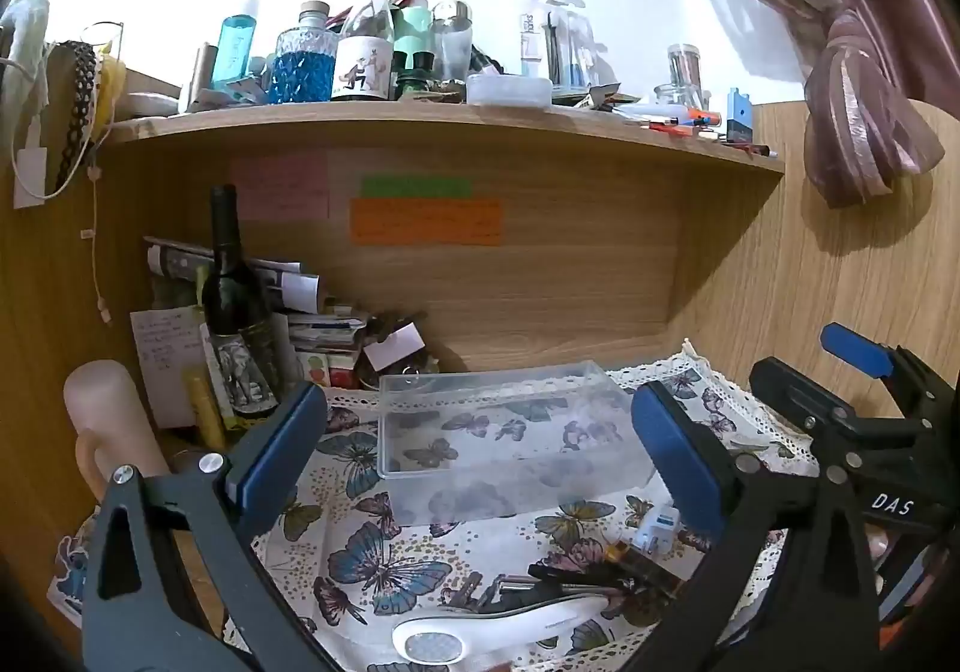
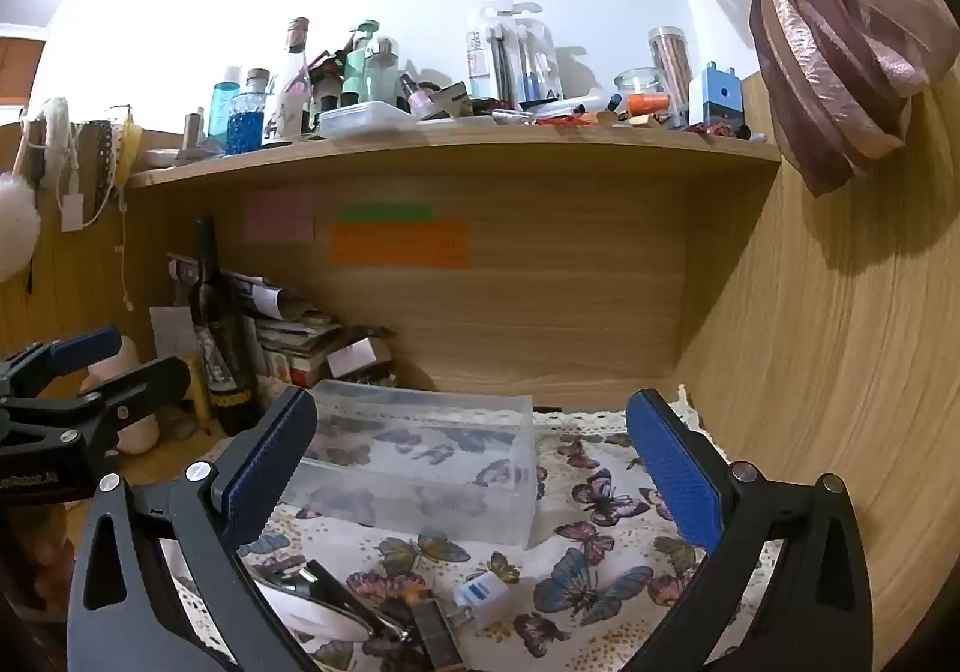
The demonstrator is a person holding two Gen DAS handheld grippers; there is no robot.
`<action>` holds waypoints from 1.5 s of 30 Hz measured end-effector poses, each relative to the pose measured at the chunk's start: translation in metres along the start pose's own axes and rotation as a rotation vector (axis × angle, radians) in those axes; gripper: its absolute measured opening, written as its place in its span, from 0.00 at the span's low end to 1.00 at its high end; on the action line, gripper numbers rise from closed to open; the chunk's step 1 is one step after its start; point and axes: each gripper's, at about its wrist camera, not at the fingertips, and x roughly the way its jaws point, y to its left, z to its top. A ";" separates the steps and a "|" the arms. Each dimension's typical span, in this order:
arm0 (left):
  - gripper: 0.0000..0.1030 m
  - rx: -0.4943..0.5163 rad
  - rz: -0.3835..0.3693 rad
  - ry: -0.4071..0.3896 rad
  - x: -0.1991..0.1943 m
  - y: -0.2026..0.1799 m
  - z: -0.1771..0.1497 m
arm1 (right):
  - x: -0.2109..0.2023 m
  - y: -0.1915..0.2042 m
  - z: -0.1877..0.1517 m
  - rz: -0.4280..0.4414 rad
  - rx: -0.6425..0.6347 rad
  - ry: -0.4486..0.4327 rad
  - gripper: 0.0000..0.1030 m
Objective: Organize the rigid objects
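A clear plastic box (image 1: 510, 432) sits empty on the butterfly cloth (image 1: 372, 558), under the shelf; it also shows in the right wrist view (image 2: 420, 462). In front of it lie a small white and blue plug adapter (image 1: 657, 531), dark metal tools (image 1: 570, 588) and a white handled utensil (image 1: 492, 624). The adapter (image 2: 483, 594) and the metal tools (image 2: 360, 606) show low in the right wrist view. My left gripper (image 1: 480, 468) is open and empty, above the cloth. My right gripper (image 2: 474, 474) is open and empty, to the right of the left one (image 2: 90, 390).
A dark wine bottle (image 1: 231, 306), stacked papers (image 1: 318, 324) and a pink candle (image 1: 108, 420) crowd the back left corner. The shelf above (image 1: 420, 117) holds several bottles and jars. A wooden side wall (image 2: 840, 372) stands at the right, with a curtain (image 1: 852, 90) above.
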 end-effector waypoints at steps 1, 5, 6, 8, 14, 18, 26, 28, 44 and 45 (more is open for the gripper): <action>1.00 -0.005 -0.002 0.003 0.000 0.000 0.000 | 0.000 0.000 0.000 -0.004 -0.002 -0.001 1.00; 1.00 0.002 -0.001 -0.009 0.000 0.000 -0.003 | 0.000 -0.002 -0.001 -0.005 -0.004 0.001 1.00; 1.00 0.003 0.000 -0.011 0.000 -0.001 -0.004 | 0.000 -0.002 -0.002 -0.007 -0.006 0.000 1.00; 1.00 0.006 -0.001 -0.013 0.005 -0.001 -0.004 | 0.002 0.003 0.001 -0.009 -0.006 0.000 1.00; 1.00 0.007 -0.004 -0.018 0.002 -0.001 -0.002 | 0.001 0.003 0.002 -0.004 -0.003 -0.003 1.00; 1.00 0.001 -0.005 -0.020 0.001 0.002 0.003 | 0.001 0.002 0.002 -0.001 0.001 -0.004 1.00; 1.00 0.004 -0.013 -0.022 0.000 0.002 0.002 | 0.002 0.005 0.002 0.007 0.000 0.000 1.00; 1.00 0.004 -0.014 -0.023 0.000 0.001 0.002 | 0.002 0.005 0.002 0.006 0.002 -0.001 1.00; 1.00 0.005 -0.010 -0.028 -0.002 -0.003 0.001 | 0.002 0.006 0.003 0.004 0.001 -0.003 1.00; 1.00 0.006 -0.009 -0.029 -0.002 -0.003 0.001 | 0.001 0.006 0.003 0.005 0.001 -0.003 1.00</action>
